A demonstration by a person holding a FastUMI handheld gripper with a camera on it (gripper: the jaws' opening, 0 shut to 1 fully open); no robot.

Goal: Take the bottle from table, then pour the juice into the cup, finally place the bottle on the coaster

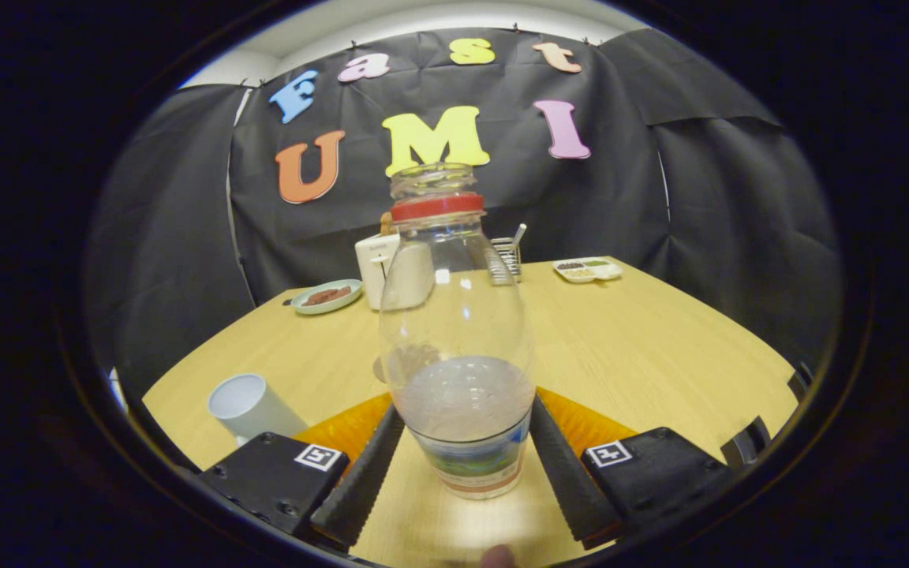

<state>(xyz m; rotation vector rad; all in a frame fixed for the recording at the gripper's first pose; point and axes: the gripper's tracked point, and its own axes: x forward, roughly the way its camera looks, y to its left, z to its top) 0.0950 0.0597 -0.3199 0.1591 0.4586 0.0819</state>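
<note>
Standing on a pale wooden bench (644, 347), a clear plastic bottle (458, 347) sits upright between the two fingers of the claw (462, 450). The fingers flank its lower body, one at 9 o'clock and one at 3 o'clock of the bottle, close against its sides; whether they press or merely touch I cannot tell. The bottle has no cap, a red ring circles its neck, and it looks nearly empty, with only a cloudy band low down.

An orange coaster (581, 422) lies on the bench just behind the bottle's base, showing on either side of it. A white cup (249, 406) lies tipped on its side at 9 o'clock from the bottle, near the bench's edge.

Farther off, at 11 o'clock, sit a white box-like appliance (395, 272) and a plate with something brown (328, 296). At 1 o'clock are a small wire holder (506, 256) and a divided tray of bits (589, 270).

By my reading this is either the first grasp or the final set-down; the coaster's nearness and the low liquid hint at the latter. If so, the next move calls for easing the fingers apart without tipping the bottle.

A printed label wraps the bottle's base, but its writing is too blurred to read. Square black-and-white marker tags sit on the claw's body.
</note>
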